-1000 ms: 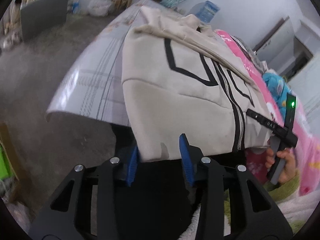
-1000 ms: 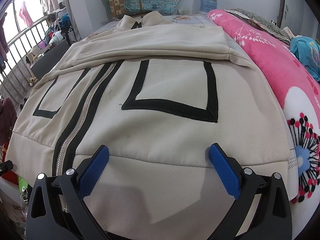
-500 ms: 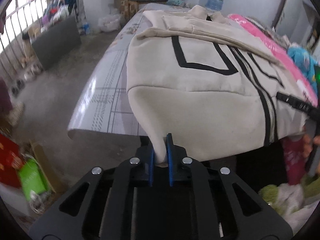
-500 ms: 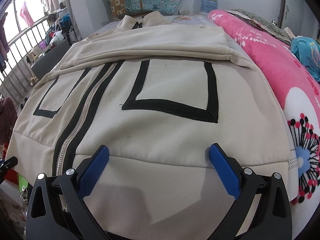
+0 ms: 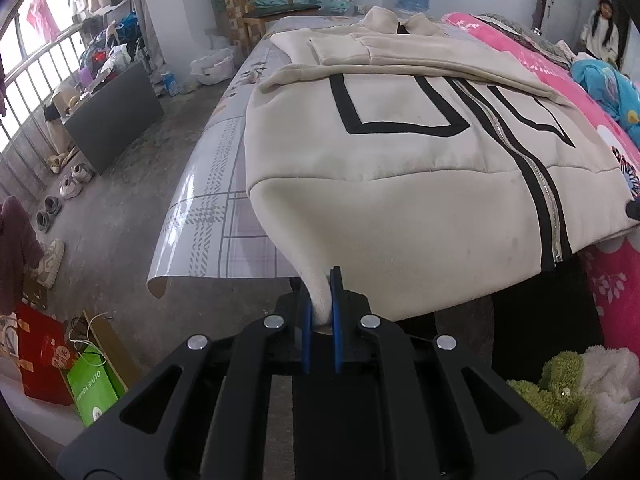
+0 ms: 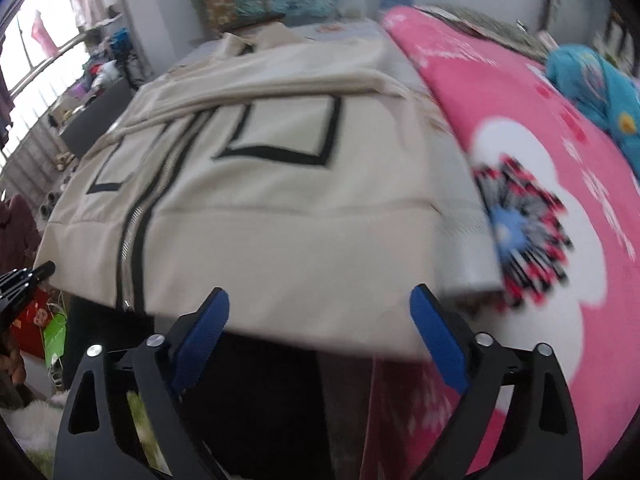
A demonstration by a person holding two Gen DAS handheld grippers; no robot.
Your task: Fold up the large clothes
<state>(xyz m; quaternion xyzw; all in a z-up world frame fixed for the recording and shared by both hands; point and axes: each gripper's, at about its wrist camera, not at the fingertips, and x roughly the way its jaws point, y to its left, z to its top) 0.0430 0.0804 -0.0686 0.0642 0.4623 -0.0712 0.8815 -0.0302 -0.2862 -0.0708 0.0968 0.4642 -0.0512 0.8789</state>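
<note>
A cream fleece jacket [image 5: 400, 184], soft and thick with black square outlines and a silver zipper [image 5: 548, 196] edged in black, is lying flat on a bed ahead of both tools, its hem hanging over the near edge. Beneath it a glossy checked sheet [image 5: 212, 208] is curling at its corner, left of the left hand-held gripper [image 5: 320, 312]. A plush pink floral blanket [image 6: 540, 184] is lying just to the right of the jacket, ahead of the right hand-held gripper [image 6: 320, 320]. A green bag [image 5: 94, 384] is sitting on the concrete floor, lower left.

The left hand-held gripper is pinching the jacket's lower left hem corner, blue pads clenched on the fabric. The right hand-held gripper's jaws are spread wide, having just been closing a little; the hem is sitting just beyond its pads, ungripped.
</note>
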